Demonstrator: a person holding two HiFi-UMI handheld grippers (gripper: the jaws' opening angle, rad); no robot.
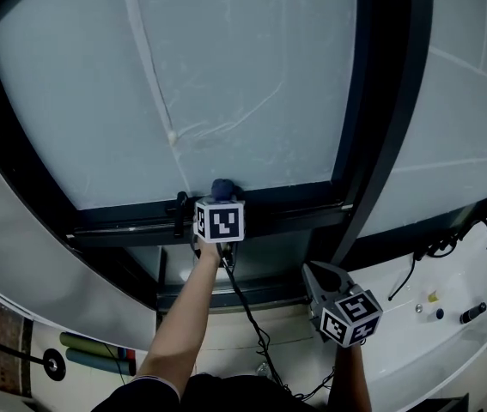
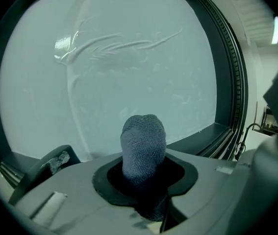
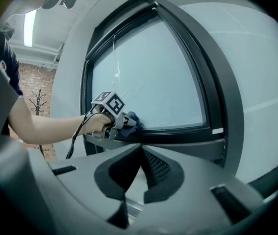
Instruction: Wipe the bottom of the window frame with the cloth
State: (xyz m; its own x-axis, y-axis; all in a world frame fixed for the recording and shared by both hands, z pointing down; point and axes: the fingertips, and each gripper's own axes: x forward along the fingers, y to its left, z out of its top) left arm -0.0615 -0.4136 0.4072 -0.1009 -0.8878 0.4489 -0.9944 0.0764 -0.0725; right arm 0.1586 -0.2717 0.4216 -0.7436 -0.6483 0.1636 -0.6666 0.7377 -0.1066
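Two grippers show: the left gripper (image 1: 222, 197) and the right gripper (image 3: 140, 153), each with two fingers and one marker cube (image 1: 219, 220) (image 1: 351, 318). One cloth (image 2: 143, 146) sits between the left fingers. Two glass panes lie beyond the fingers, a large pane (image 1: 226, 75) and a side pane (image 1: 466, 144), with one dark frame upright (image 1: 389, 101) between them. One black cable (image 1: 247, 312) trails behind the left fingers. Two rolls (image 1: 88, 343) (image 1: 97, 360) lie well behind and left of them.
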